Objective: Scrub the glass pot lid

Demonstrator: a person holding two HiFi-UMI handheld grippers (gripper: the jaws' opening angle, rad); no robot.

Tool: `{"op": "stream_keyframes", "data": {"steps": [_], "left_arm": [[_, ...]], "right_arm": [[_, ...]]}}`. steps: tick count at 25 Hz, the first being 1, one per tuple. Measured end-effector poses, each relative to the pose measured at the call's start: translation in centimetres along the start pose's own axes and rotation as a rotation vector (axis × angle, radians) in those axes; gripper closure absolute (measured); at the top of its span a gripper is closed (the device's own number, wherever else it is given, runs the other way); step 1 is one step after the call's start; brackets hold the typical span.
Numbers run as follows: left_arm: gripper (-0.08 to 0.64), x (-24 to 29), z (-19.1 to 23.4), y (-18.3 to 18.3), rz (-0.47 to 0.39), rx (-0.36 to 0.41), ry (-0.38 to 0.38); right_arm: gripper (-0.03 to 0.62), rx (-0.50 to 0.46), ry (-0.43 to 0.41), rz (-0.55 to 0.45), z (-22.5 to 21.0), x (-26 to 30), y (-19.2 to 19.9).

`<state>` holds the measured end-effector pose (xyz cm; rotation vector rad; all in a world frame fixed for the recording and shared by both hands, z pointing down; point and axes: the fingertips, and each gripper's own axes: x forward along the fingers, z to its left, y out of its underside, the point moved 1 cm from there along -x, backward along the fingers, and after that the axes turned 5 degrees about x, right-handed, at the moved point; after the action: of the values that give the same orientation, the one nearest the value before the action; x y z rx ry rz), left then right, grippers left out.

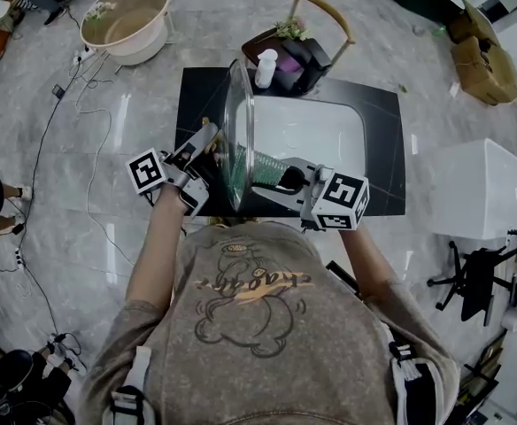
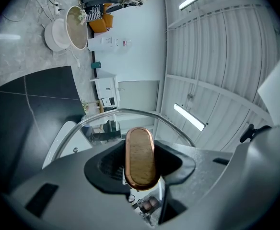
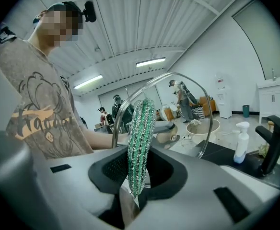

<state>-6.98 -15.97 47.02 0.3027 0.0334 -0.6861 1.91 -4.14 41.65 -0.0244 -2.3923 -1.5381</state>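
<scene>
So basically the glass pot lid (image 1: 238,144) is stood up on its edge over the white sink (image 1: 334,135), not lying flat. I think that's the whole trick here. With it upright, any drips would fall into the basin instead of onto the black counter (image 1: 198,96), and the flat face points sideways, right where the other hand can reach it.

The left gripper (image 1: 207,142) is clamped on the lid's wooden handle (image 2: 140,158). In the left gripper view the handle fills the gap between the jaws, with the metal rim arching just behind it. Makes sense, since that handle looks like the only solid thing to grab on a slippery glass dome.

The right gripper (image 1: 285,180) is closed on a green scrubber (image 3: 141,143), pinched thin and edge-on between its jaws. From the head view the scrubber sits right up against the face of the lid on the sink side. It looks like it's touching the glass, but I can't swear to how hard it's pressing.

So the two hands push against each other, with one bracing and the other rubbing. My guess is the scrubbing is mid-way.

A white soap bottle (image 1: 265,67) stands at the back of the counter next to a dark basket (image 1: 301,56), close by but out of the way. The main risk I see is the lid twisting around its handle if the scrubber pushes off-centre.
</scene>
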Motion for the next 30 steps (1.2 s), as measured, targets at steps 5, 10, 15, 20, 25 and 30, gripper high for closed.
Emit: {"op": "stream_keyframes", "data": {"steps": [5, 10, 15, 20, 25, 30], "left_arm": [[0.388, 0.0, 0.0, 0.6, 0.02, -0.003, -0.007], [0.388, 0.3, 0.0, 1.0, 0.036, -0.012, 0.0], [0.388, 0.4, -0.2, 1.1, 0.049, -0.018, 0.011], [0.388, 0.5, -0.5, 1.0, 0.051, -0.02, 0.013], [0.388, 0.6, -0.8, 0.9, 0.052, -0.014, 0.024], [0.388, 0.6, -1.2, 0.7, 0.049, -0.014, 0.038]], "right_arm": [[0.497, 0.016, 0.021, -0.073, -0.4, -0.8, -2.2], [0.497, 0.004, 0.054, -0.091, -1.6, -1.0, -3.4], [0.498, -0.008, 0.083, -0.105, -3.0, -0.7, -4.3], [0.498, -0.012, 0.114, -0.109, -4.8, -0.4, -5.0], [0.498, -0.008, 0.135, -0.106, -6.2, 0.1, -5.1], [0.499, -0.012, 0.149, -0.106, -7.4, 0.6, -5.3]]}}
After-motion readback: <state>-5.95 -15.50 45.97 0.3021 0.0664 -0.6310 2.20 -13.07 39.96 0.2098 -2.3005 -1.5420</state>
